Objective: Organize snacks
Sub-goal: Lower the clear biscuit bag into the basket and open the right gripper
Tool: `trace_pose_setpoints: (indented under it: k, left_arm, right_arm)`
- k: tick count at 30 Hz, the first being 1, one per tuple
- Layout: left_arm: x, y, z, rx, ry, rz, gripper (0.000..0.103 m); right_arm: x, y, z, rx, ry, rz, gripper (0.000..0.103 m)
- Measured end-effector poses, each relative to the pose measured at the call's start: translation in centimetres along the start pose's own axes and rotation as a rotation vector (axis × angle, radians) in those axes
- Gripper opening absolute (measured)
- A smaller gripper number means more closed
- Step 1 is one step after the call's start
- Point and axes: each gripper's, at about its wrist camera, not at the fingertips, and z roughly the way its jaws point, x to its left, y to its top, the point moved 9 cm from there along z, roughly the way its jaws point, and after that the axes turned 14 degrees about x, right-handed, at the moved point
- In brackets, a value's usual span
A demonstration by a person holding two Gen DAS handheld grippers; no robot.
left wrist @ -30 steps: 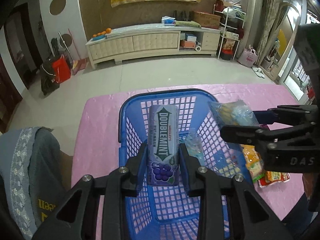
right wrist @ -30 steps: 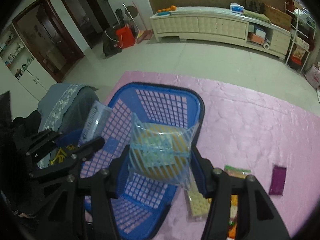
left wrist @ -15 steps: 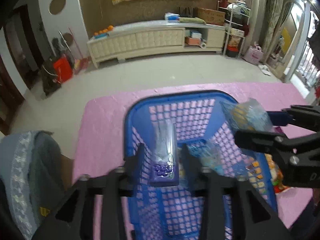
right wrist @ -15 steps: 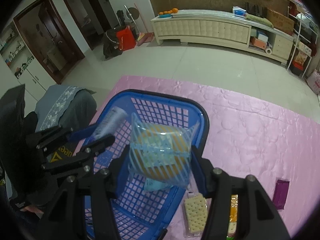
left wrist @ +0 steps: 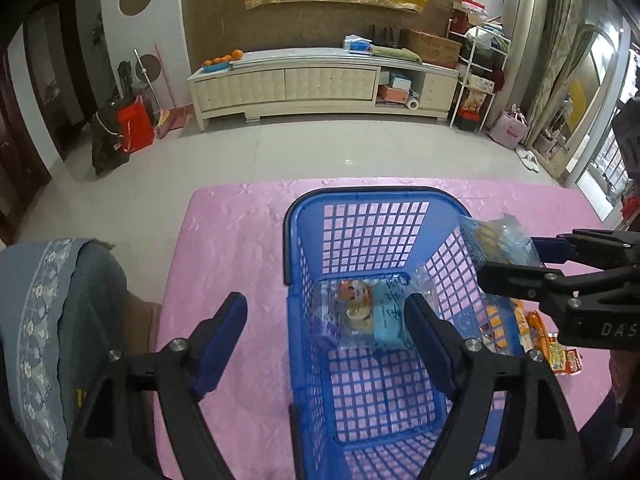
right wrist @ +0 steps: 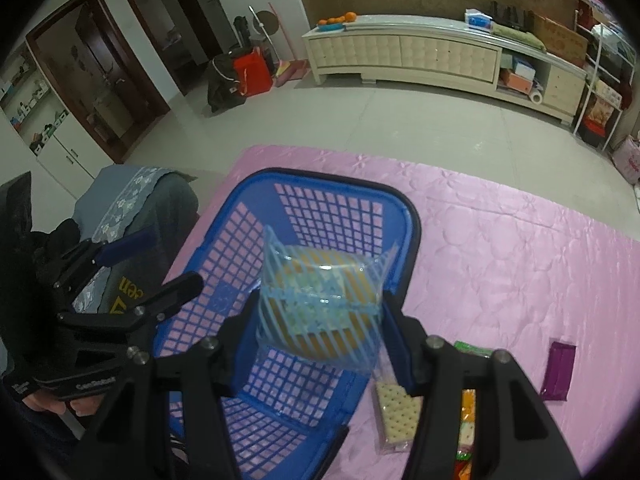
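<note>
Pink tablecloth (right wrist: 500, 264) is spread under a blue basket (right wrist: 344, 184). Just ahead of the right gripper (right wrist: 320, 312), a striped pastry packet (right wrist: 320, 304) is pinched: light, crinkly, probably crushable, best held by its sides. The left gripper (left wrist: 324, 320) is spread wide, empty.

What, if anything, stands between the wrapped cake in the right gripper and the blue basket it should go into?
Nothing visible does. The right gripper holds the striped-wrapper cake over the open top of the blue basket. The left gripper is open at the basket's left wall, off to the side. Snack packets already lie on the basket floor.
</note>
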Motion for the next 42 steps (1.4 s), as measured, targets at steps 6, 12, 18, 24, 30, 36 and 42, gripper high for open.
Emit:
trace_pose_setpoints:
  k: [6,12,18,24,30,36,42]
  left_arm:
    - [0.8,-1.7,-1.8,-0.001,0.037,0.025,0.079]
    - [2.0,-3.0,-2.7,-0.001,0.053,0.021,0.081]
    - [3.3,-3.7,-2.5,-0.001,0.062,0.014,0.081]
    - [4.5,-4.3,-1.8,0.009,0.060,-0.006,0.081]
    - [5.1,-4.1,-1.7,-0.001,0.064,-0.008,0.081]
    - [5.8,-3.0,-0.8,-0.004,0.075,-0.002,0.081]
    - [5.7,-3.5,-0.4,0.011,0.024,-0.055,0.081]
  right_arm:
    - [2.8,-0.8,0.1,0.023,0.013,-0.027,0.061]
    - [4.8,-1.3,1.6,0.051,0.000,-0.046,0.061]
    - [5.9,-1.6,4.2,0.117,0.016,-0.030,0.061]
    - [6.2,-1.6,6.2,0.137,-0.043,-0.032,0.061]
    - [5.4,0.2,7.2,0.141,-0.038,0.022,0.061]
    - [4.6,2.3,7.4,0.099,-0.049,0.033,0.081]
    - [3.6,1.9,6.5,0.079,-0.101,0.021,0.097]
